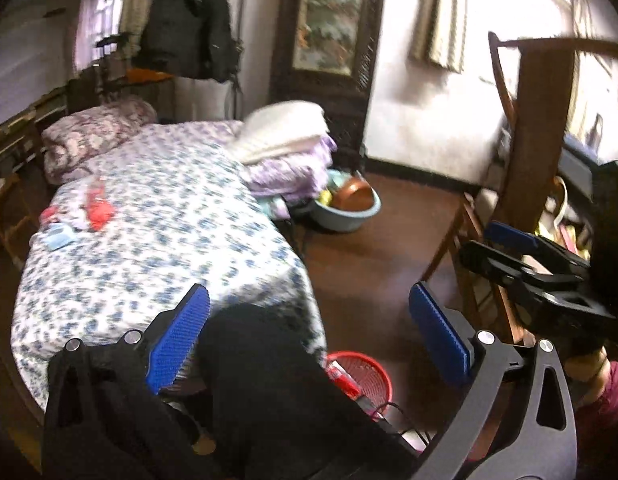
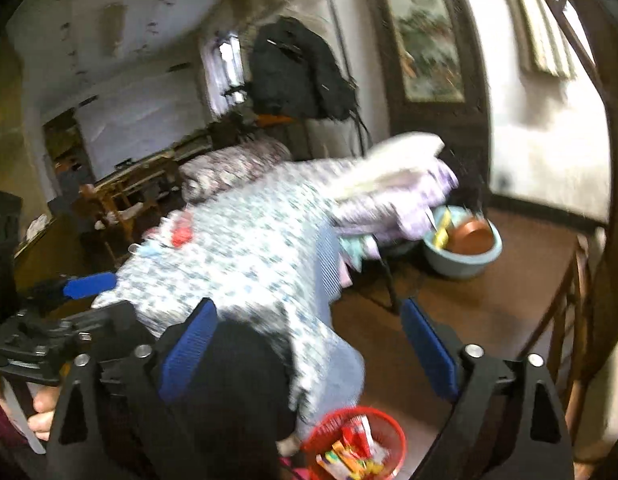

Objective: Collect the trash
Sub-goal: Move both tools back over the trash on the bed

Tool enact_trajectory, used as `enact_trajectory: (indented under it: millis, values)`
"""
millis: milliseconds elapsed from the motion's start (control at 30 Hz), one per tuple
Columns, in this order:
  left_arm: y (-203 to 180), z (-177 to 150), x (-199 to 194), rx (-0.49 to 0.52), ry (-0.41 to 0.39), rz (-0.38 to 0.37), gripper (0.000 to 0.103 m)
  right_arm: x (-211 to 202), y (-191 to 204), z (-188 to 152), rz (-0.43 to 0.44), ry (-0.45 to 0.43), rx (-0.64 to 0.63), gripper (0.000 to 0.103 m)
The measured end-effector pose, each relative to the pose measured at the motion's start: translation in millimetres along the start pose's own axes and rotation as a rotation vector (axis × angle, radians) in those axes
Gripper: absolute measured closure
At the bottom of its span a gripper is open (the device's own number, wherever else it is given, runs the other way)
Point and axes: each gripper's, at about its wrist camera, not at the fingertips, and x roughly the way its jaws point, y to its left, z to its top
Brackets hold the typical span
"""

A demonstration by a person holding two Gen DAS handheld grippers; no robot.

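Red mesh basket [image 2: 355, 442] stands on the floor at the foot of the bed [image 1: 157, 236], with bright wrappers [image 2: 349, 454] inside it; more red and blue trash [image 1: 79, 216] lies on the bed's floral sheet, well up from the basket, toward the pillow [image 1: 95, 130]; the left tool [image 1: 309, 344] hangs above the basket with its blue pads [image 1: 179, 344] spread wide and nothing between them; the right tool [image 2: 309, 352] is likewise wide open and empty, over the bed's corner; beyond the bed, folded quilts [image 1: 287, 152] sit on its far edge, and a blue basin [image 2: 463, 246] rests on the floor beside them.
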Motion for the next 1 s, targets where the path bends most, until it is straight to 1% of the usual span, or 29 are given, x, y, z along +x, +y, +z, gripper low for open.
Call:
enact_trajectory:
  millis: [133, 200, 233, 300, 333, 400, 433, 467, 500, 533, 633, 700, 767, 900, 1000]
  values:
    - [37, 7, -17, -0.073, -0.062, 0.062, 0.007, 6, 45, 25, 0.078, -0.032, -0.047, 0.006]
    - [61, 11, -22, -0.115, -0.079, 0.095, 0.007, 18, 66, 33, 0.109, -0.033, -0.056, 0.006]
    - [79, 13, -23, -0.148, -0.085, 0.125, 0.007, 29, 76, 36, 0.13, -0.027, -0.055, 0.006]
    - [105, 15, -21, -0.194, -0.086, 0.167, 0.007, 57, 94, 39, 0.17, 0.007, -0.047, 0.006]
    - [124, 17, -18, -0.229, -0.085, 0.193, 0.007, 68, 100, 40, 0.179, 0.022, -0.044, 0.006]
    - [166, 18, -10, -0.312, -0.088, 0.241, 0.007, 105, 113, 38, 0.204, 0.09, -0.04, 0.006]
    - [180, 16, -7, -0.339, -0.085, 0.256, 0.007, 121, 117, 37, 0.208, 0.118, -0.038, 0.006]
    - [199, 15, 0, -0.373, -0.077, 0.275, 0.007, 132, 122, 36, 0.208, 0.134, -0.035, 0.006]
    - [214, 14, 5, -0.399, -0.07, 0.293, 0.007, 151, 123, 34, 0.208, 0.158, -0.026, 0.006]
    - [234, 11, 16, -0.435, -0.055, 0.323, 0.007, 162, 125, 32, 0.206, 0.168, -0.02, 0.006]
    - [268, 2, 37, -0.488, -0.022, 0.374, 0.007, 202, 126, 23, 0.184, 0.19, 0.013, 0.006]
    - [287, -4, 53, -0.515, 0.003, 0.405, 0.007, 225, 125, 18, 0.156, 0.189, 0.015, 0.006]
    - [301, -5, 66, -0.519, 0.018, 0.434, 0.007, 247, 123, 13, 0.122, 0.181, 0.003, 0.006]
    - [328, 0, 95, -0.541, 0.033, 0.5, 0.007, 281, 115, 8, 0.109, 0.175, 0.037, 0.006]
    - [347, 7, 115, -0.576, 0.046, 0.52, 0.007, 298, 118, 6, 0.095, 0.161, 0.026, 0.006]
